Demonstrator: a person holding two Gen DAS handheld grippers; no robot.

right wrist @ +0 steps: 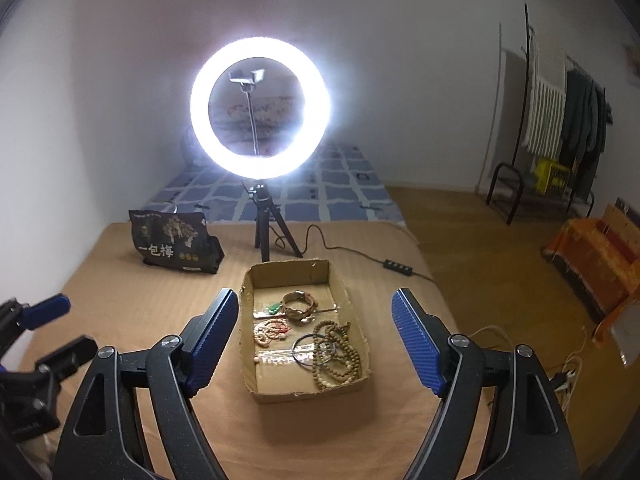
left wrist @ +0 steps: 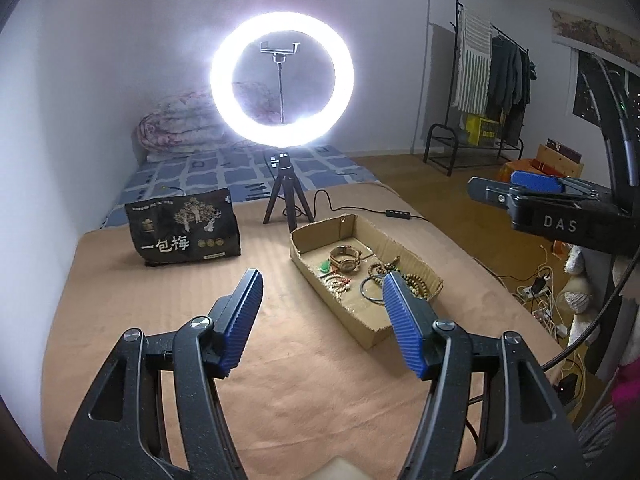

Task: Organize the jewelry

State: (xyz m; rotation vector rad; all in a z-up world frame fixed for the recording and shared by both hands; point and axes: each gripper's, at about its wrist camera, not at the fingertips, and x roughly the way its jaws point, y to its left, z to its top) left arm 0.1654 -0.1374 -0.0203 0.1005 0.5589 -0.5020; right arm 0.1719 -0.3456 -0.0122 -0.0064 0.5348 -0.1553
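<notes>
A shallow cardboard box (right wrist: 304, 392) is set on a tan blanket (right wrist: 120, 300), and the jewelry is gathered inside it: a wristwatch (right wrist: 298, 306) toward the far end, a green pendant (right wrist: 274, 309) just beside it at 9 o'clock, a pale bead bracelet (right wrist: 270, 330) nearer, a dark bangle (right wrist: 310, 350) and a heap of brown wooden prayer beads (right wrist: 340, 354) at the near right. The right gripper (right wrist: 316, 344) is held above the box with its jaws spread wide, nothing between them, the box framed in the gap. The left gripper (left wrist: 322, 316) is likewise spread wide and empty; the box (left wrist: 360, 324) lies at its 1 o'clock, partly hidden by its right finger. A lit ring light (right wrist: 260, 108) on a tripod is seen beyond the box at 12 o'clock, and a black snack bag (right wrist: 174, 242) at 10 o'clock.
</notes>
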